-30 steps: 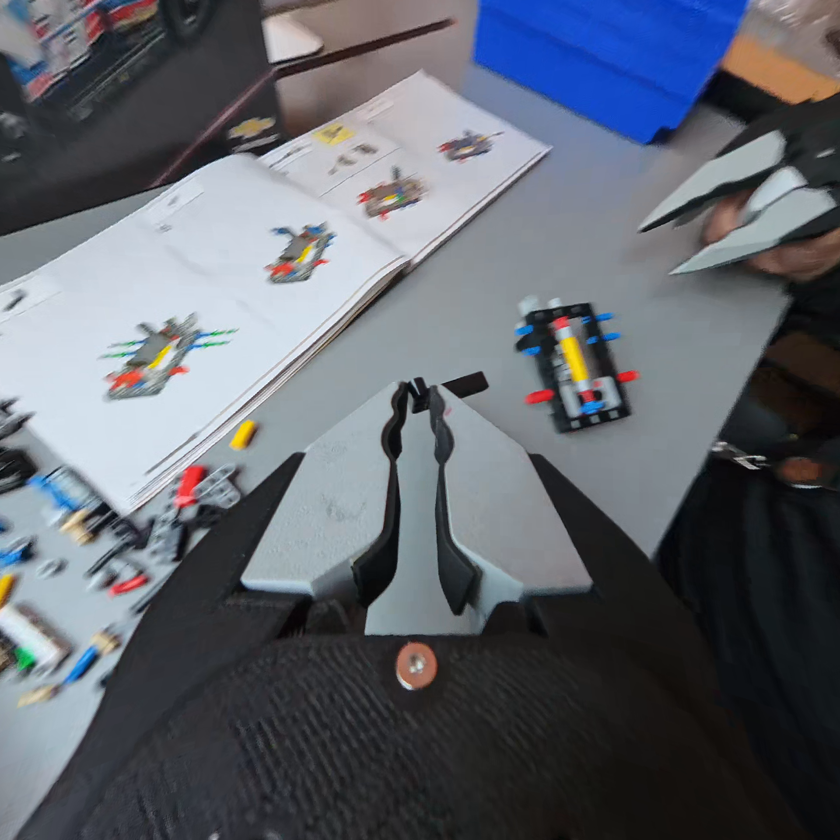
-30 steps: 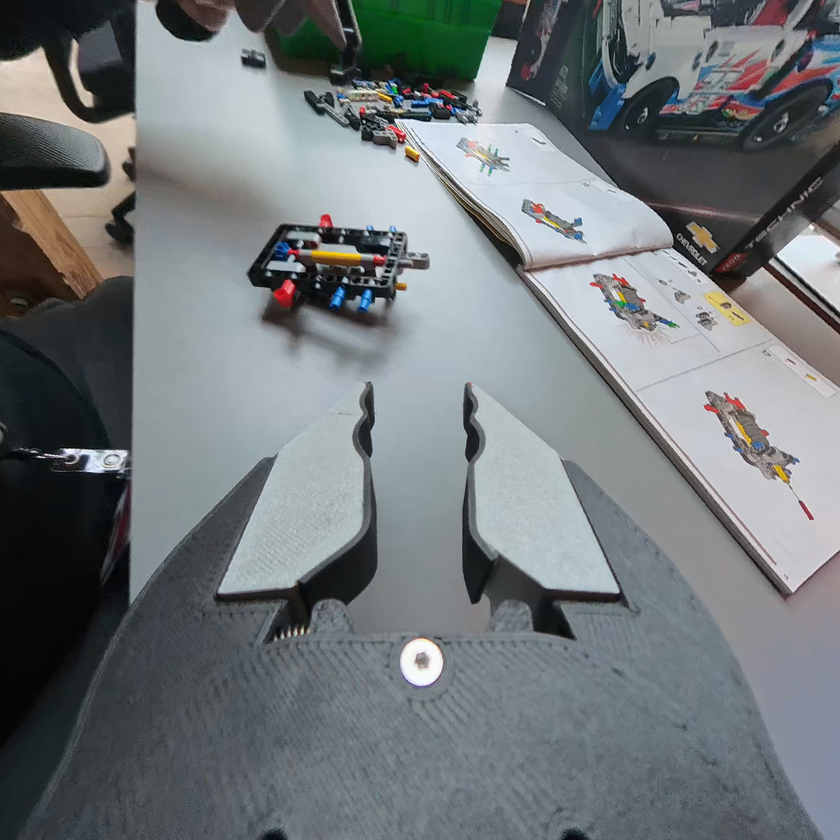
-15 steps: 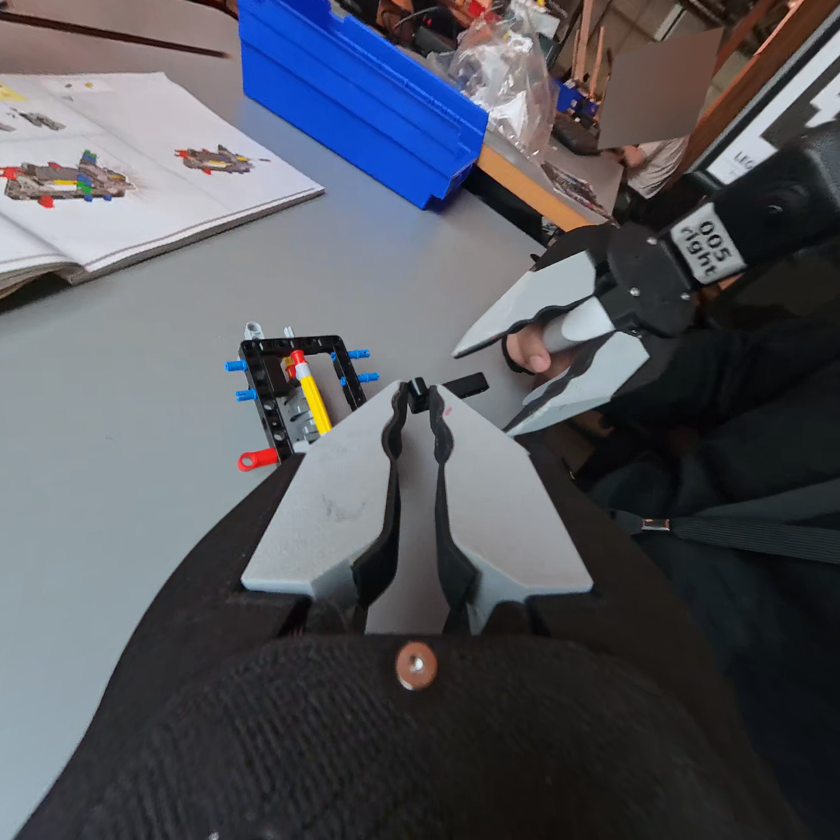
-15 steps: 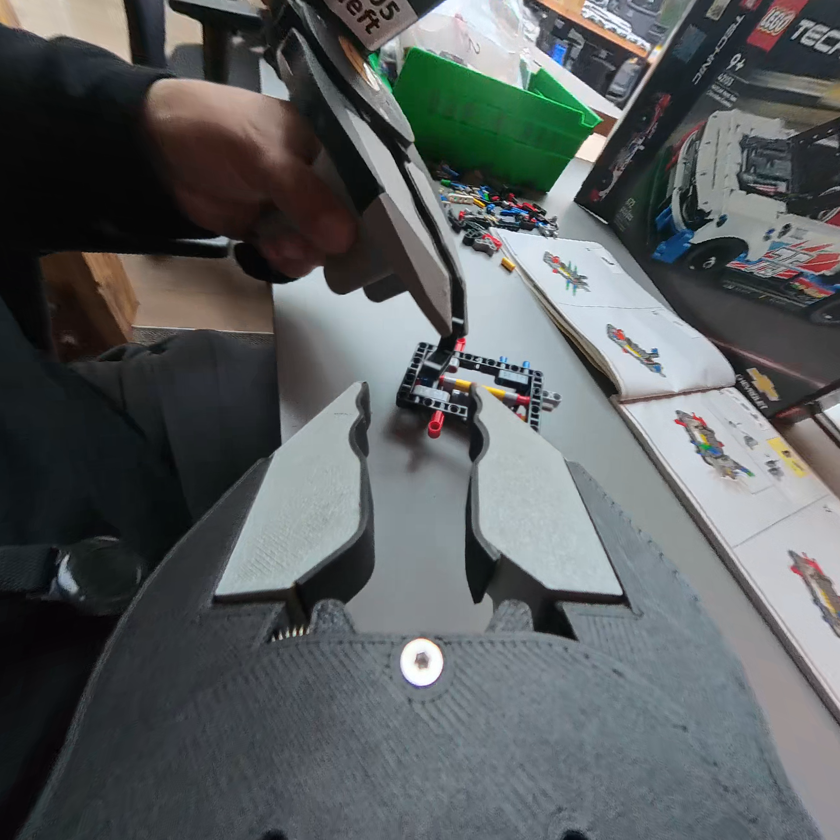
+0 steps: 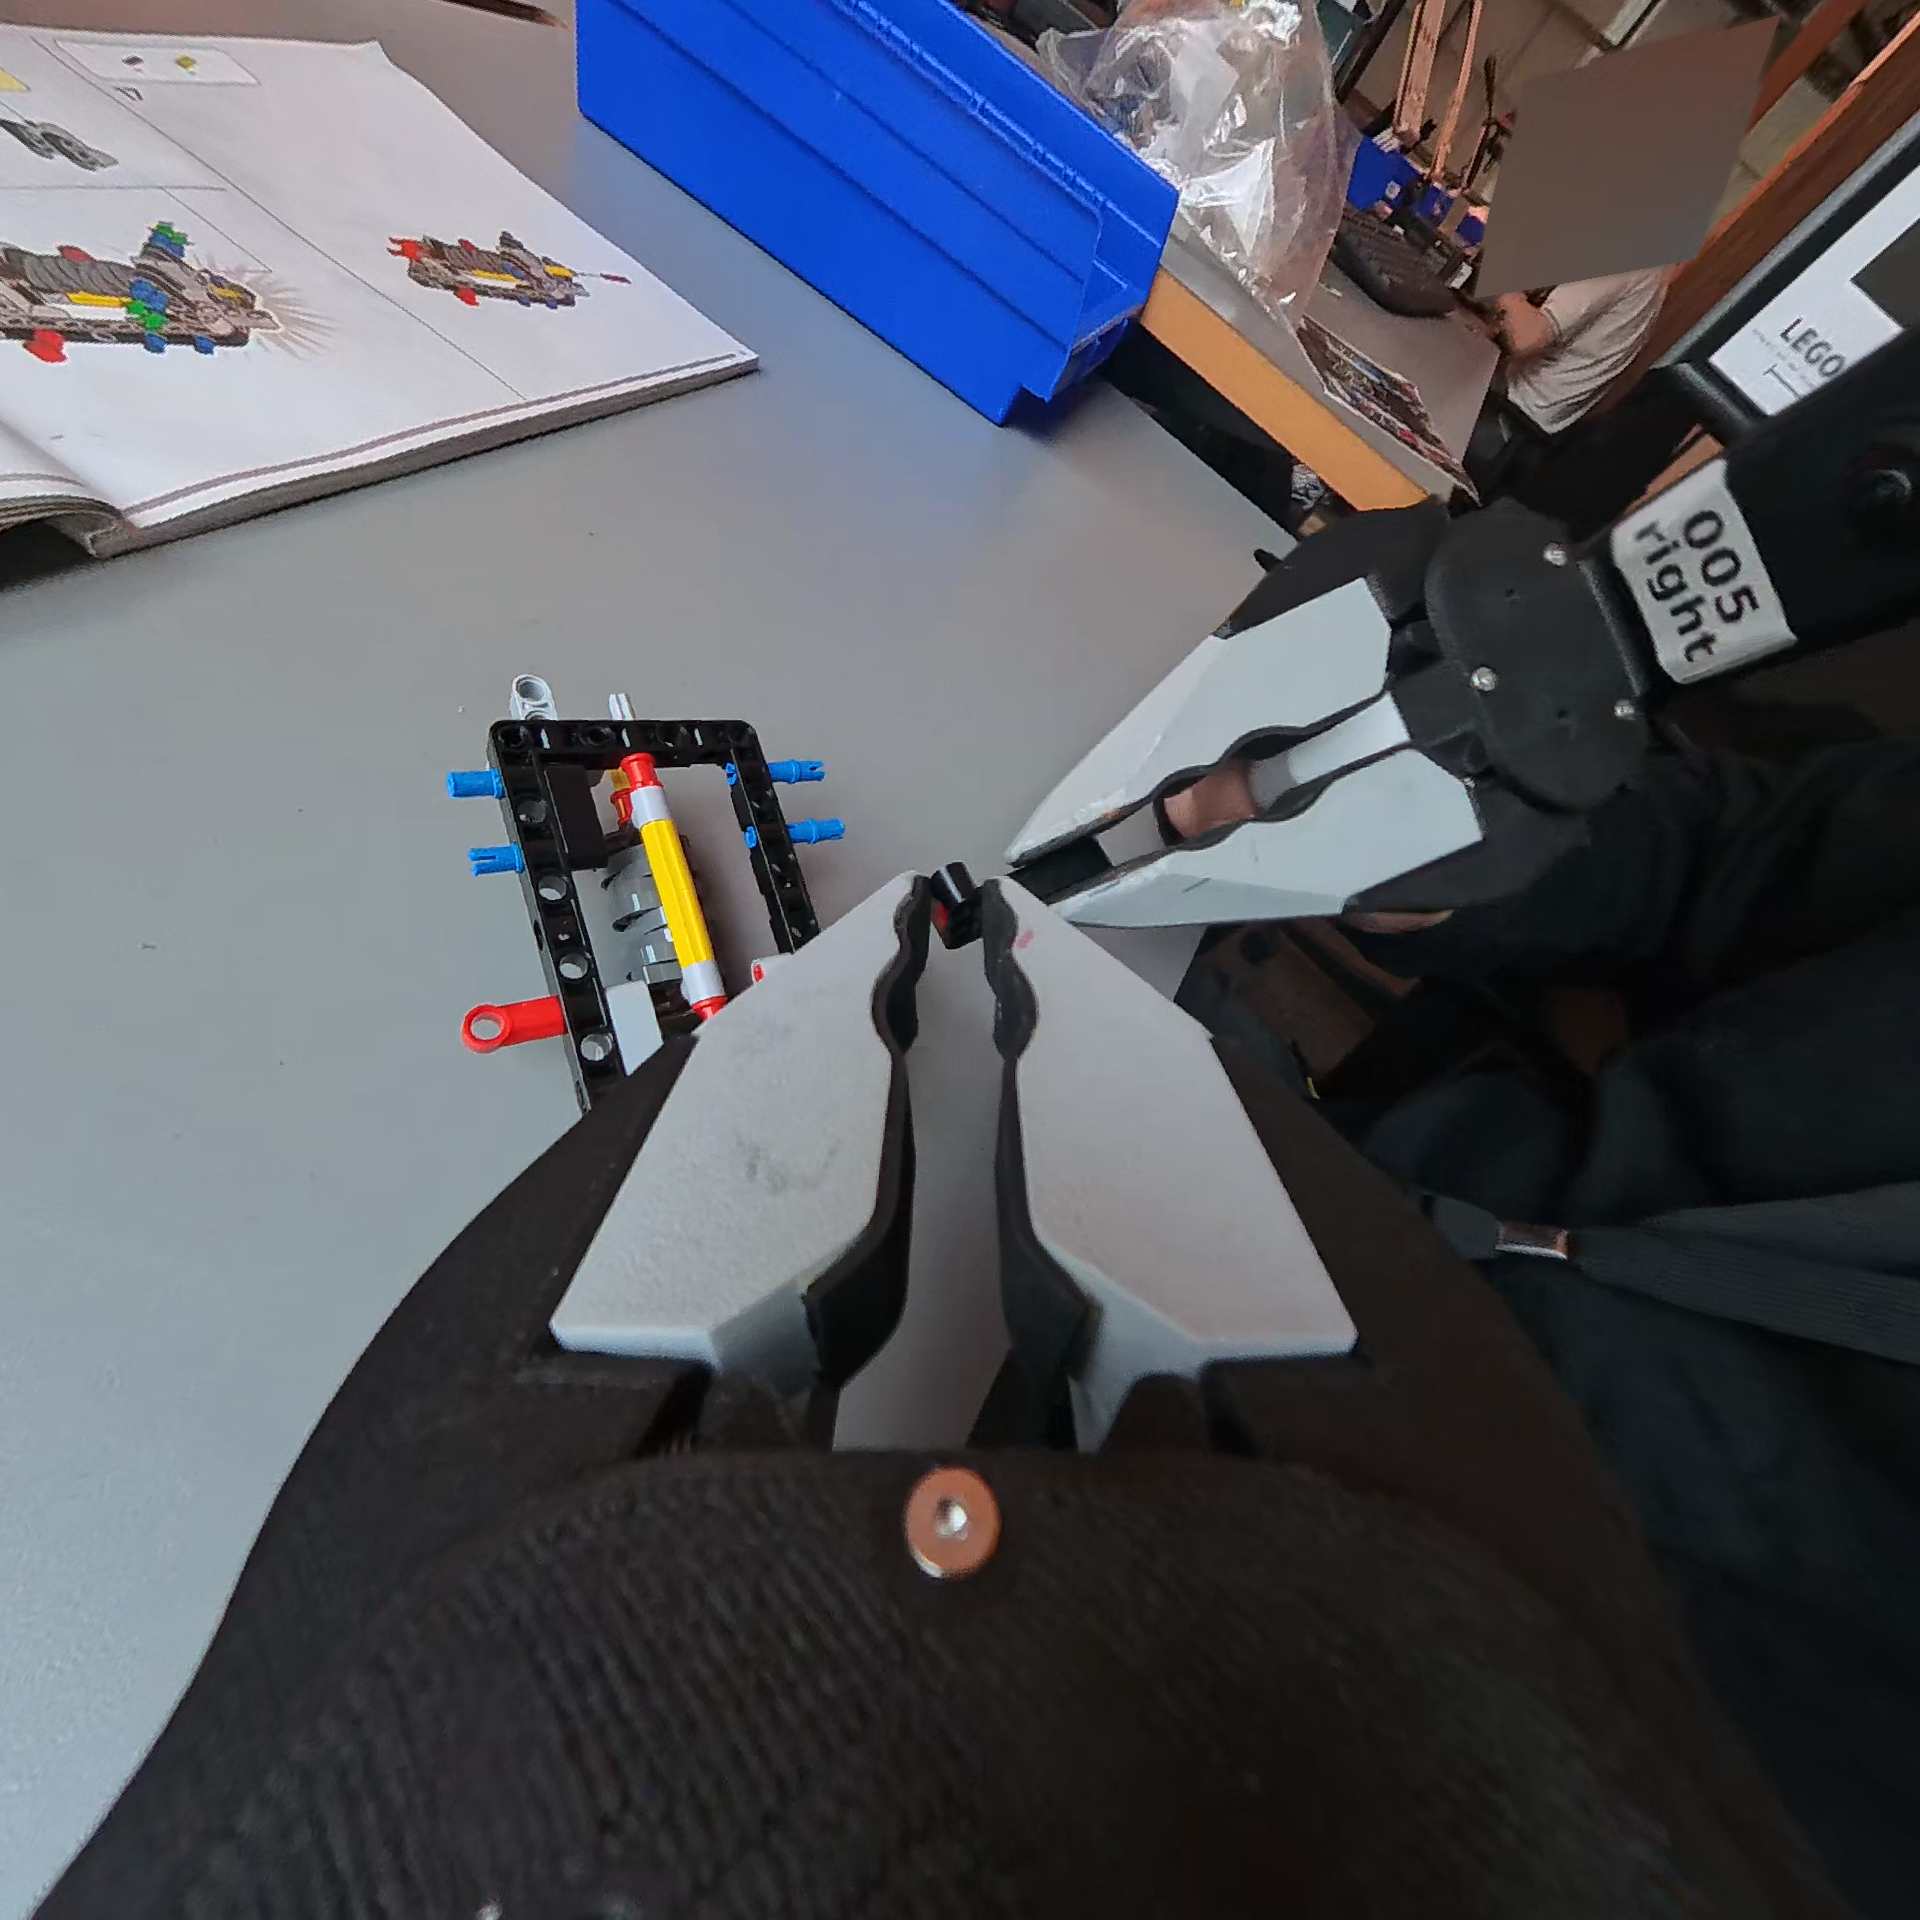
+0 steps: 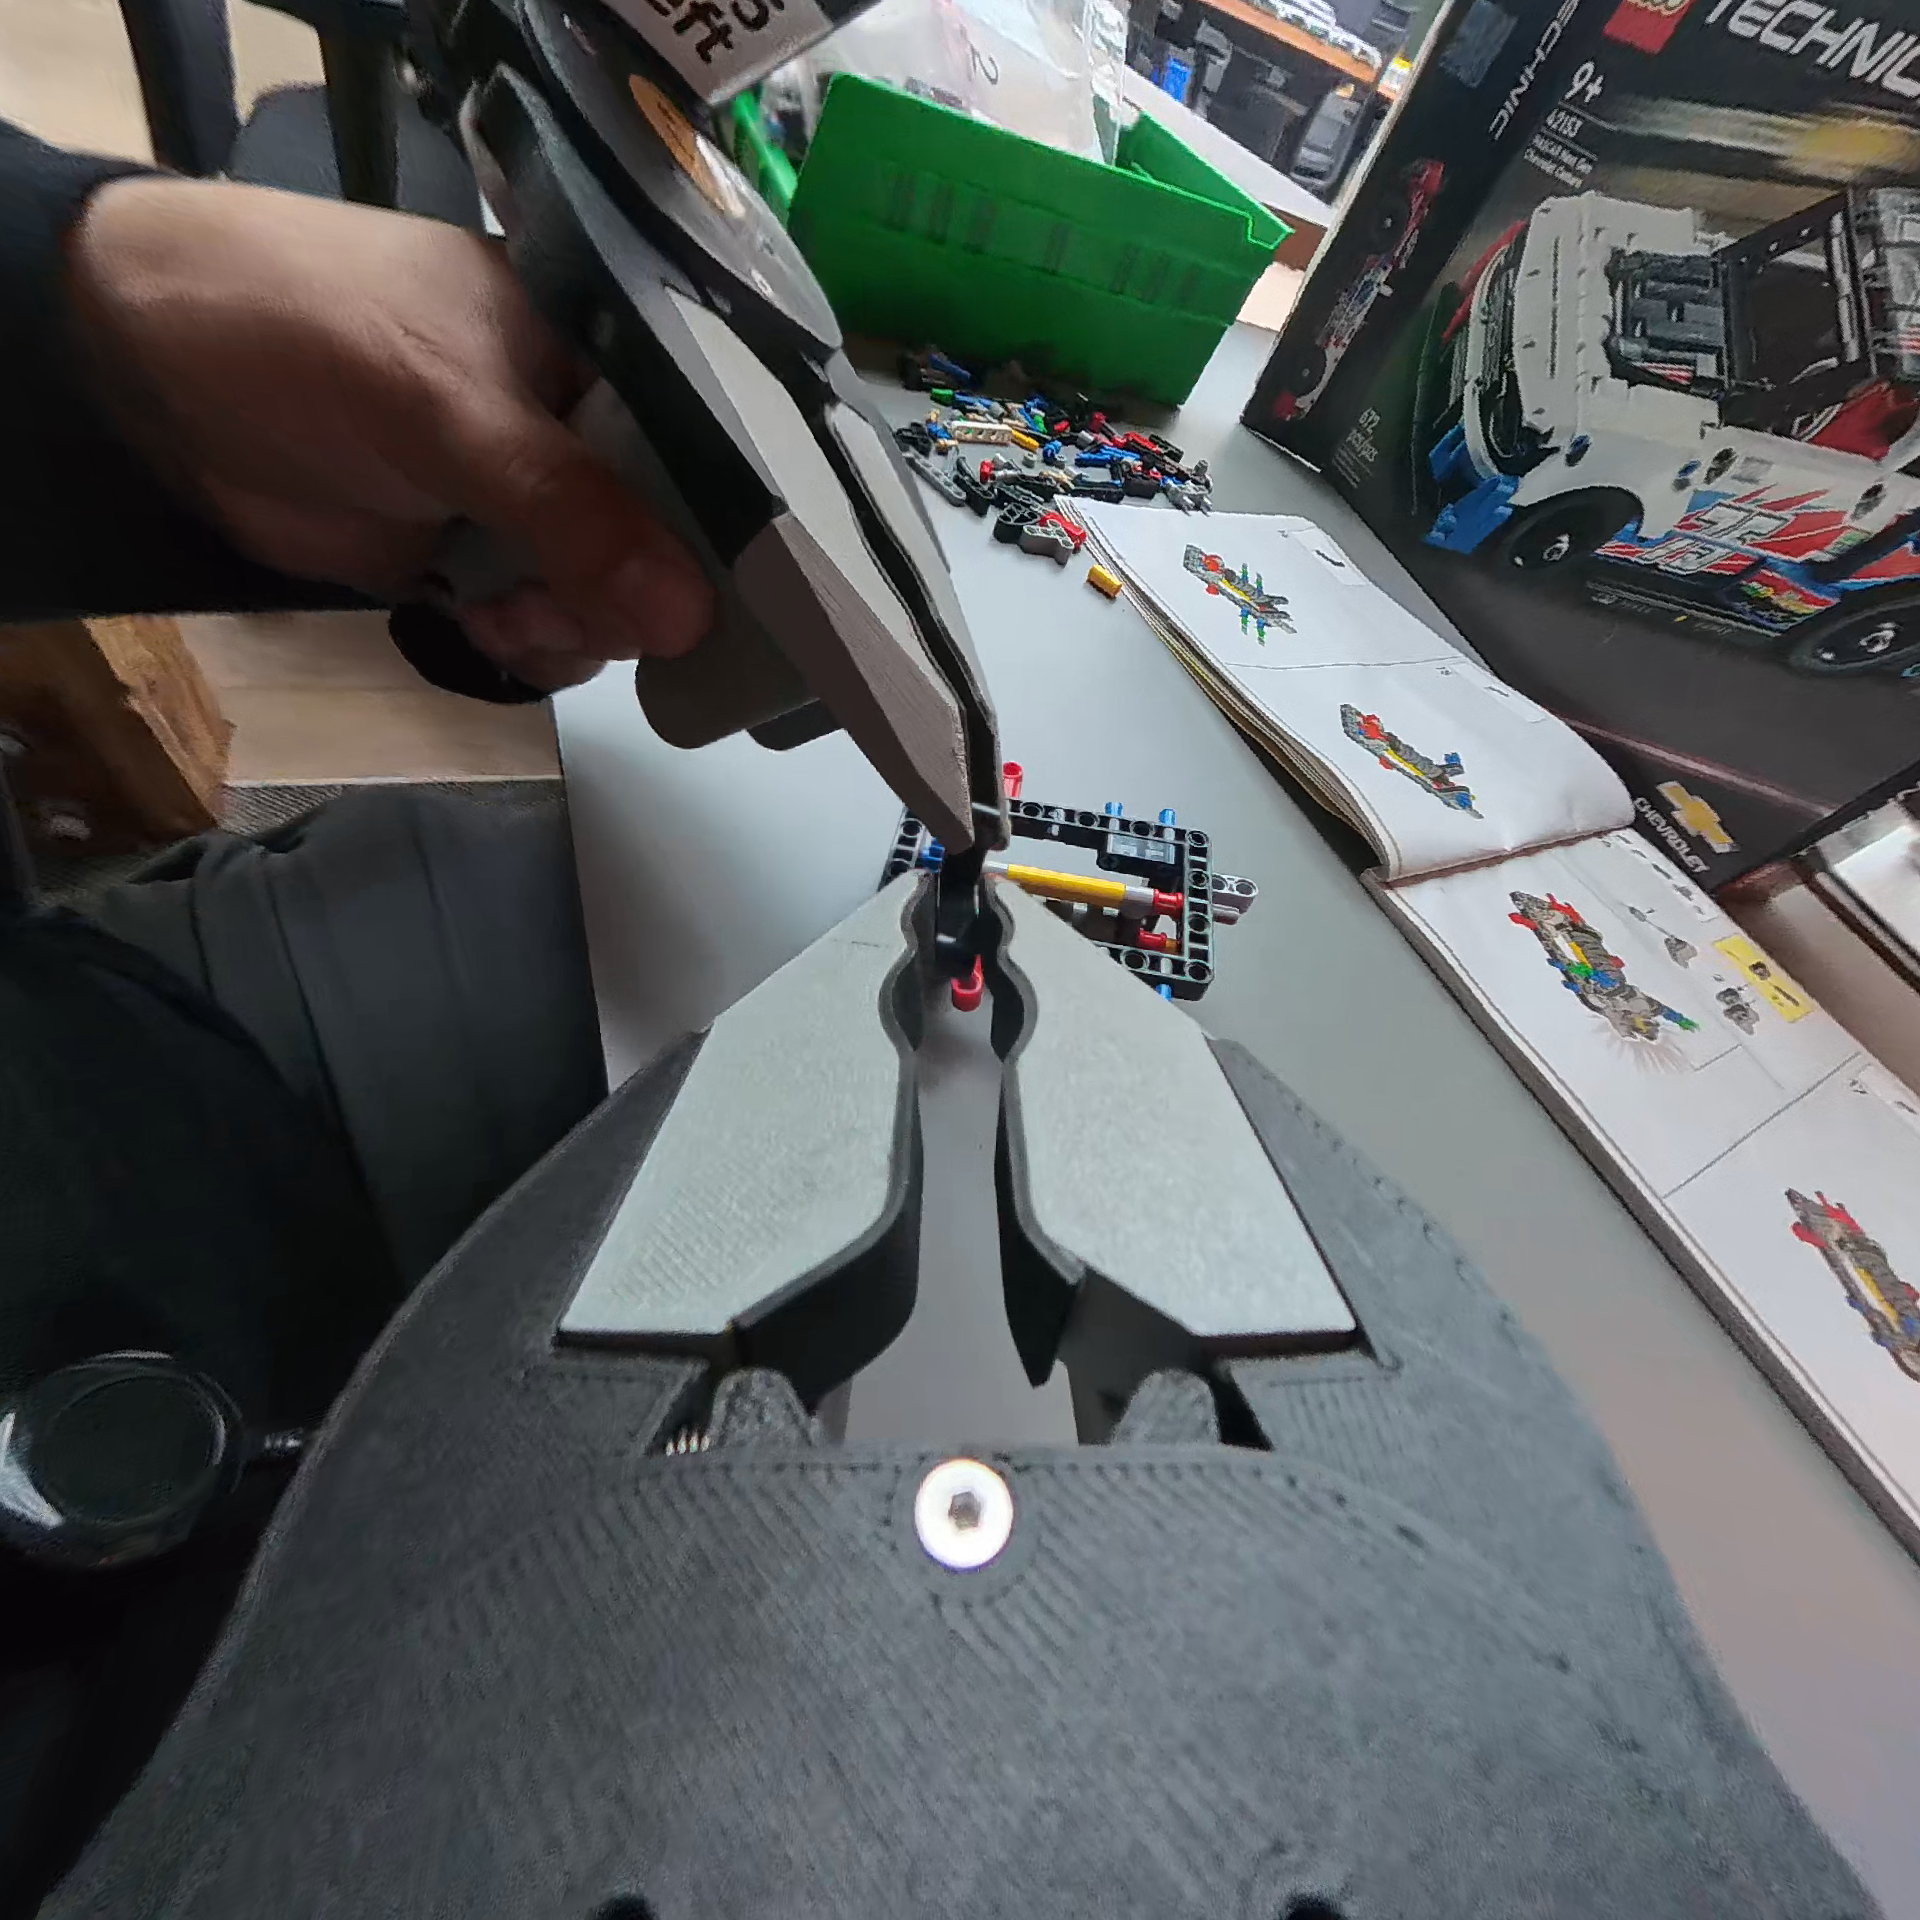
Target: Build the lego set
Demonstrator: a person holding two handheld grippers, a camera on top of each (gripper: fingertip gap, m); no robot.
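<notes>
Two matching hand-held grippers, black bodies with grey fingers

Each hand-held gripper, left [image 5: 954,914] and right [image 6: 961,925], has flat pale grey wedge-shaped fingers [image 5: 769,1132] lined with wavy black pads, set in a ribbed black printed shell with one silver screw [image 5: 952,1522] just behind the fingers. Each body bears a white label [image 5: 1704,571]. The person wears a black sleeve [image 6: 42,395].

Bench [image 5: 312,1143] layout, relative to the left tool [image 5: 956,899]: small piece [image 5: 951,904] between its tips; right tool [image 5: 1049,868] just right, tips nearly touching; frame assembly [image 5: 623,883] just left; instruction booklet [image 5: 312,312] far left ahead; bin [image 5: 883,187] ahead, beyond booklet.
</notes>
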